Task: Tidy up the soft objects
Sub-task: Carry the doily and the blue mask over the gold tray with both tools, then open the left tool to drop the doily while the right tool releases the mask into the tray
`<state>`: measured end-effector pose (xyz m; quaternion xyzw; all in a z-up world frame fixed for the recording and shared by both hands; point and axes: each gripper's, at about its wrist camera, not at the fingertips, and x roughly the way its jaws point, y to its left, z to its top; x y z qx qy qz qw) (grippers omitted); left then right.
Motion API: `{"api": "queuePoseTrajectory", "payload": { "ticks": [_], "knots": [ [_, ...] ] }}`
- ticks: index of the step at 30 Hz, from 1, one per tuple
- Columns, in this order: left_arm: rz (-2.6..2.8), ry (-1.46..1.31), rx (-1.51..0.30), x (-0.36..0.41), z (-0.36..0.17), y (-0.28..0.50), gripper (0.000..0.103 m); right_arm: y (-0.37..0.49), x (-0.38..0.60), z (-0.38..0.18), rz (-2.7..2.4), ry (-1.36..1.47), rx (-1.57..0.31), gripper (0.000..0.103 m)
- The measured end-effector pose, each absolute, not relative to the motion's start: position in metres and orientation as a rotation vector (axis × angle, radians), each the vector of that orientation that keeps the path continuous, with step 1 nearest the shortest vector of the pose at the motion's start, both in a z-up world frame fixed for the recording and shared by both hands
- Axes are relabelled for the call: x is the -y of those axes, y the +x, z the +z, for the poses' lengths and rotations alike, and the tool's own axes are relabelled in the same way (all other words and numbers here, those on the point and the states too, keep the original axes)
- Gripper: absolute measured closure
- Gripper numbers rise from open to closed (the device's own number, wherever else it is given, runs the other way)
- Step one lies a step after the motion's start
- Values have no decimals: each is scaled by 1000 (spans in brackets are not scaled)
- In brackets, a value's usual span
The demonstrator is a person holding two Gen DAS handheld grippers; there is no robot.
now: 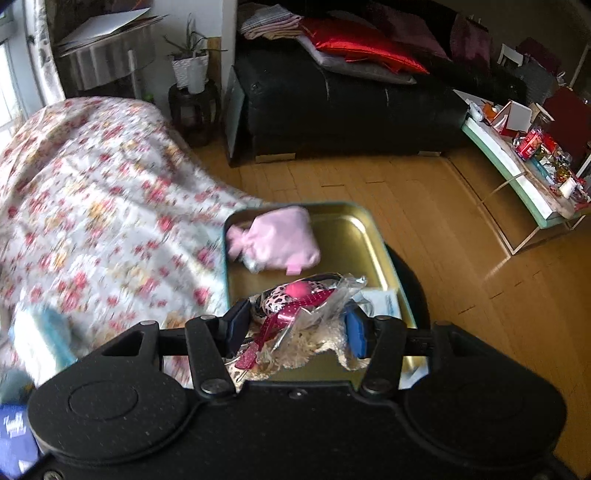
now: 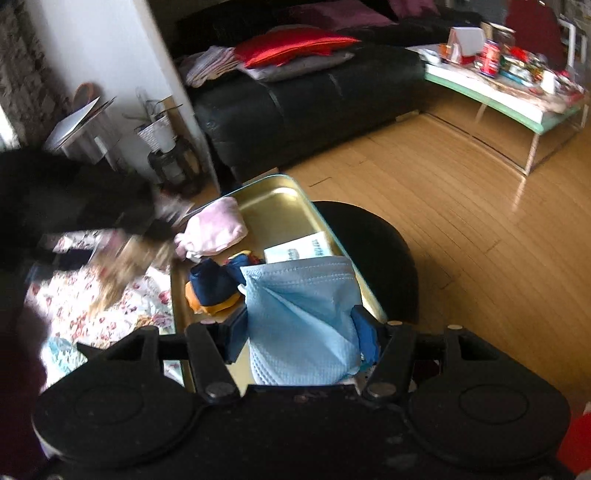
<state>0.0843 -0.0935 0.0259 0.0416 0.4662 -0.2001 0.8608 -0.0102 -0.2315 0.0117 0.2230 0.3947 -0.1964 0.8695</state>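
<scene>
Left gripper (image 1: 297,332): jaws pinching a wrapped plush (image 1: 295,321) with ribbon, above the near end of the tin (image 1: 354,221). Right gripper (image 2: 303,332): jaws clamped on a blue mask (image 2: 299,317), over the tin's near corner. Tin contents: pink pouch (image 2: 214,229), navy-orange cloth (image 2: 214,288), white packet (image 2: 299,251). Handling advice: lower each item into bare tin floor, release one at a time, avoid overhanging the rim.

A lived-in sitting room at home. The black leather sofa (image 1: 332,110) anchors it: red cushions (image 1: 354,44) and folded blankets (image 1: 266,20) piled on top, wooden floorboards (image 1: 424,221) in front, a potted plant (image 1: 190,64) on a small stand just left of it, a cluttered low table (image 1: 517,177) off its right end, and a floral bedspread (image 1: 92,206) nearer, to its left.
</scene>
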Motion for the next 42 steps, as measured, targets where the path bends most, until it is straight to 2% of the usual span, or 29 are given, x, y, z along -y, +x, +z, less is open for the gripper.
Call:
{"api": "queuePoseTrajectory", "payload": {
  "ticks": [8, 20, 23, 24, 25, 42],
  "knots": [
    [-466, 151, -961, 131, 29, 118, 51, 10, 219, -8, -338, 416, -883, 44],
    [-537, 203, -1029, 164, 5, 146, 49, 23, 213, -15, -309, 393, -897, 44],
    [-553, 226, -1033, 170, 0, 147, 33, 24, 217, -15, -316, 410, -887, 36],
    [-557, 233, -1035, 172, -1, 147, 33, 24, 218, -15, -318, 415, -884, 30],
    [-561, 234, -1033, 172, -2, 147, 33, 23, 219, -15, -317, 419, -879, 30],
    [-494, 229, -1004, 147, 13, 141, 33, 17, 236, -17, -332, 525, -872, 27]
  ]
}}
